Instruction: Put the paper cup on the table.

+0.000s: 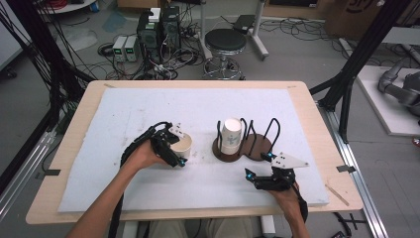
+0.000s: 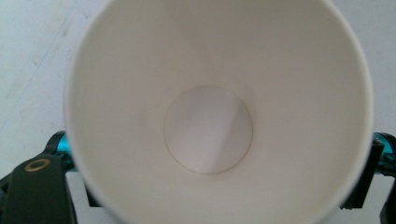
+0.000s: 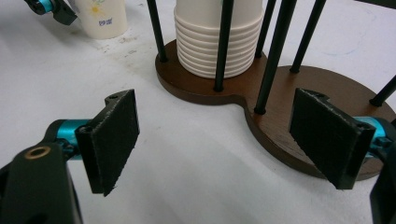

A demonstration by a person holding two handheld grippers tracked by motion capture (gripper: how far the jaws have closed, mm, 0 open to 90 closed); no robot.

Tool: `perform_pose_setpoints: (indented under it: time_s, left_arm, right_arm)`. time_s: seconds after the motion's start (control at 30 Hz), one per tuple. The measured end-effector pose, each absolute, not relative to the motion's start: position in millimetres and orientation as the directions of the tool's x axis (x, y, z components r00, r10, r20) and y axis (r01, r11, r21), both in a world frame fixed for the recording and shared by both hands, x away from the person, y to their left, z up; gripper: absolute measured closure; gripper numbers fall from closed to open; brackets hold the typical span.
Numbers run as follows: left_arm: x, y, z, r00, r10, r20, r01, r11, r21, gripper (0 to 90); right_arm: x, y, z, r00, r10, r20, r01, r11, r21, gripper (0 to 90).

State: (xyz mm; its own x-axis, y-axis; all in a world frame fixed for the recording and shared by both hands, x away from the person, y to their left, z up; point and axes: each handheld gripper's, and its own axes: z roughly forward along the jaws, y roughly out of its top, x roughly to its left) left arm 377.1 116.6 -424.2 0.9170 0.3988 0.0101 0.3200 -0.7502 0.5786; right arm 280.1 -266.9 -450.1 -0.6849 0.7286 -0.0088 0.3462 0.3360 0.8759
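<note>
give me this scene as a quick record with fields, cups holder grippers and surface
single cup: upright on the white mat, open end up, empty inside
left gripper: at the single cup, jaws either side of it
cup stack: upside down in the holder's left ring of rods
holder: brown double base, black rods, right bay empty
right gripper: open, holding nothing, near the holder
surface: white mat on a wooden table

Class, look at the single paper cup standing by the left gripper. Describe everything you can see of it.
The paper cup is off-white and looks like thin paper, with a small printed motif on its outer wall. It stands upright, mouth up, on the white mat, left of the wooden cup rack and apart from it. Its inside looks empty, with a round flat bottom and a smooth, tapered wall. The left gripper sits around it, a jaw at each side; whether the pads press its wall cannot be told.
</note>
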Motion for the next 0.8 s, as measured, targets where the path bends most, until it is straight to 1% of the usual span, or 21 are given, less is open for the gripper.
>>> perform_pose_setpoints:
  time_s: [0.23,0.4,0.5,0.6,0.8]
  left_arm:
    - [346.7,147.1,-423.6,0.884,0.468,0.023,0.330,-0.657,0.677,15.5]
    - [326.0,169.7,-429.1,0.850,0.527,0.011,0.337,-0.558,0.758,15.4]
    - [315.5,182.9,-433.6,0.835,0.549,0.026,0.318,-0.522,0.792,15.5]
    - [306.6,193.1,-438.2,0.821,0.570,0.020,0.312,-0.478,0.821,15.5]
    - [287.9,210.6,-447.9,0.770,0.638,0.000,0.287,-0.347,0.893,15.5]
  right_arm:
    - [279.1,-266.5,-450.1,-0.681,0.732,-0.016,0.341,0.336,0.878,16.7]
    - [277.8,-267.8,-450.1,-0.674,0.738,-0.019,0.330,0.325,0.886,16.7]
    - [276.6,-267.2,-450.2,-0.668,0.744,-0.028,0.325,0.326,0.888,16.7]
    - [275.4,-266.9,-450.2,-0.666,0.745,-0.041,0.315,0.330,0.890,16.7]
    - [275.1,-268.1,-450.2,-0.660,0.750,-0.031,0.317,0.316,0.894,16.7]
